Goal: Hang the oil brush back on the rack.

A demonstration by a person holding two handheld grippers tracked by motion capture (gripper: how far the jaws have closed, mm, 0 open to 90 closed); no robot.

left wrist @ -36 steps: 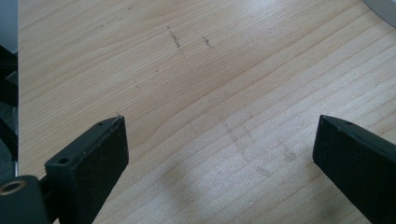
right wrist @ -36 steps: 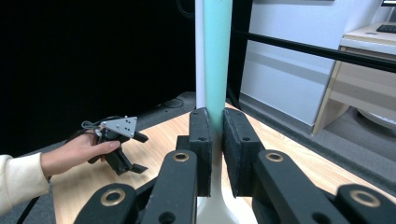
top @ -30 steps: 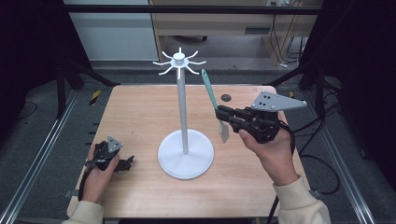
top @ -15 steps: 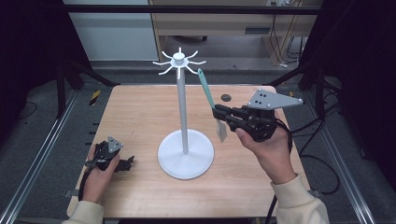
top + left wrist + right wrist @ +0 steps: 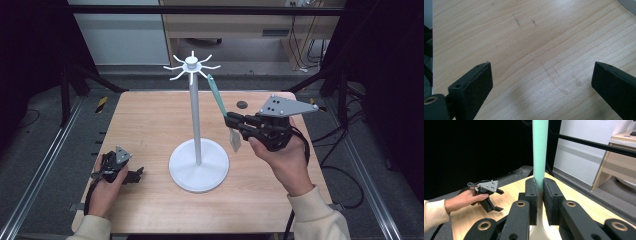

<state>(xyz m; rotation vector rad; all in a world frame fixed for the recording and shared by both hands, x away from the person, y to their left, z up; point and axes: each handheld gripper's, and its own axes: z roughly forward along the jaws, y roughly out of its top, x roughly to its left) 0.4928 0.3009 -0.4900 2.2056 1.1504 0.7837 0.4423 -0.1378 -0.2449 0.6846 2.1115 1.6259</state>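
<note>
High view: the left gripper [image 5: 134,175] rests low on the table [image 5: 150,120] at the near left corner, its jaws spread apart over bare wood. At the middle stands the white rack [image 5: 197,150], round base on the table, hooks spread at its top. Just right of the pole, the right gripper [image 5: 231,120] is clamped on a spatula [image 5: 217,97], green handle tilted up toward the hooks, pale blade hanging below the jaws, clear of the table.
</note>
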